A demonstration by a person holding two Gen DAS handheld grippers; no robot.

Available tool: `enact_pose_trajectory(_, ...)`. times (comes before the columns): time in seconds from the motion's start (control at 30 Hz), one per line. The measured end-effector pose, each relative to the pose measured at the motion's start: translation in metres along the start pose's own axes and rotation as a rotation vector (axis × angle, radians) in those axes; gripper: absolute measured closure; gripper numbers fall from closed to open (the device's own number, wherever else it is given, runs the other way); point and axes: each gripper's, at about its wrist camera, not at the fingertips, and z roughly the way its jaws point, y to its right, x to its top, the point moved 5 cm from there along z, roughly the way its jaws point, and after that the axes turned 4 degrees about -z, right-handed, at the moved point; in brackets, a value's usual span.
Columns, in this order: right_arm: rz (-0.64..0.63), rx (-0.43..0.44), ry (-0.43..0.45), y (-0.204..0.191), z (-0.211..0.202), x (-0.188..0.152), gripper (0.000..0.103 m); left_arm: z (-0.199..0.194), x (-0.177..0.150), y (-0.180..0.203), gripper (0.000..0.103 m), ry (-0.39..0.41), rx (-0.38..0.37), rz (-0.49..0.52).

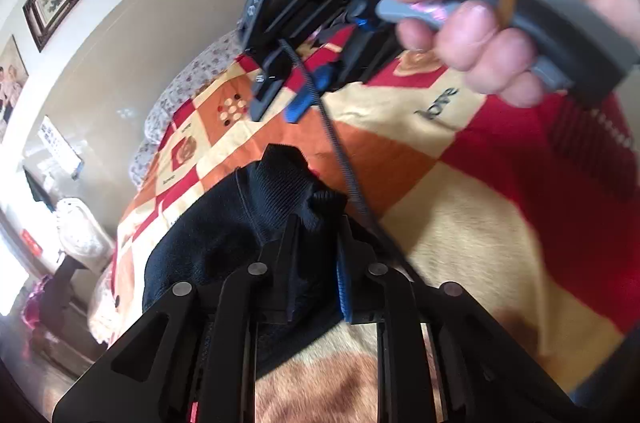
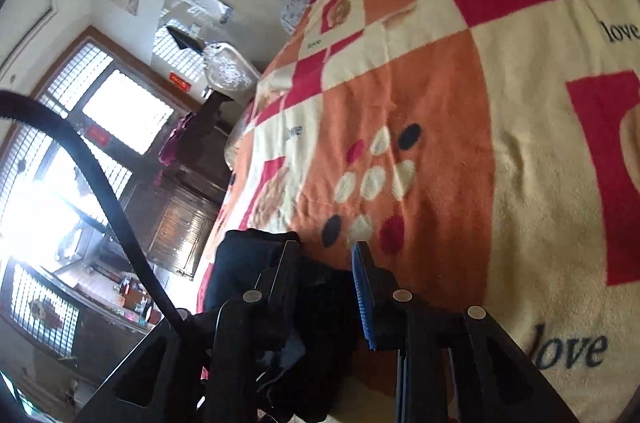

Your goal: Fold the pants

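On our left, the left gripper [image 1: 316, 243] is clamped on the dark pants [image 1: 224, 223], bunched and lifted above the blanket [image 1: 460, 223] near its edge. Over right, the right gripper [image 2: 326, 263] has fingers apart around dark fabric. Risk: that loose hold could let the cloth slide out and sag unevenly.

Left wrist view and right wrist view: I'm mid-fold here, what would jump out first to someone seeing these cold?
The loud checkered blanket in red, orange and cream, printed "love", fills both views. Against it, the dark pants bunch up between the left tool's fingers. At the top of the left wrist view, a hand grips the right tool's handle.
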Motion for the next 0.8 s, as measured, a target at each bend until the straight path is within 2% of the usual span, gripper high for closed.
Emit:
enact_pose_trajectory(0.03,-0.040,0.009,0.006,-0.010,-0.004,0.001,0.078,-0.010,0.000,-0.002,0.073,0.025,-0.046,-0.010)
enact_pose_trajectory(0.07,-0.074,0.004,0.012,-0.019,-0.007,0.002,0.077,-0.021,0.001,0.000,0.059,0.051,-0.081,-0.016)
enact_pose_trajectory(0.13,-0.128,0.010,0.025,-0.035,-0.014,0.003,0.077,-0.039,0.002,0.004,0.047,0.093,-0.125,-0.020)
enact_pose_trajectory(0.2,-0.149,0.041,0.029,-0.046,-0.013,0.003,0.076,-0.057,0.001,0.004,0.047,0.123,-0.171,-0.038)
enact_pose_trajectory(0.23,-0.155,0.048,0.024,-0.052,-0.010,0.002,0.076,-0.065,-0.002,0.000,0.047,0.139,-0.170,-0.061)
enact_pose_trajectory(0.33,-0.158,0.087,-0.012,-0.062,-0.004,-0.008,0.076,-0.085,-0.016,-0.024,0.047,0.146,-0.123,-0.169)
enact_pose_trajectory(0.47,-0.207,0.150,-0.083,-0.084,0.008,-0.038,0.076,-0.084,-0.046,-0.094,0.047,0.107,0.034,-0.345)
enact_pose_trajectory(0.57,-0.257,0.210,-0.107,-0.103,0.012,-0.058,0.076,-0.070,-0.064,-0.130,0.043,0.062,0.039,-0.479)
enact_pose_trajectory(0.63,-0.302,0.198,-0.136,-0.111,0.023,-0.072,0.076,-0.061,-0.073,-0.145,0.043,0.042,0.038,-0.557)
enact_pose_trajectory(0.73,-0.315,0.101,-0.170,-0.104,0.046,-0.082,0.076,-0.063,-0.075,-0.155,0.043,0.047,-0.048,-0.675)
enact_pose_trajectory(0.8,-0.258,0.051,-0.154,-0.087,0.056,-0.075,0.076,-0.067,-0.073,-0.148,0.043,0.048,-0.201,-0.682)
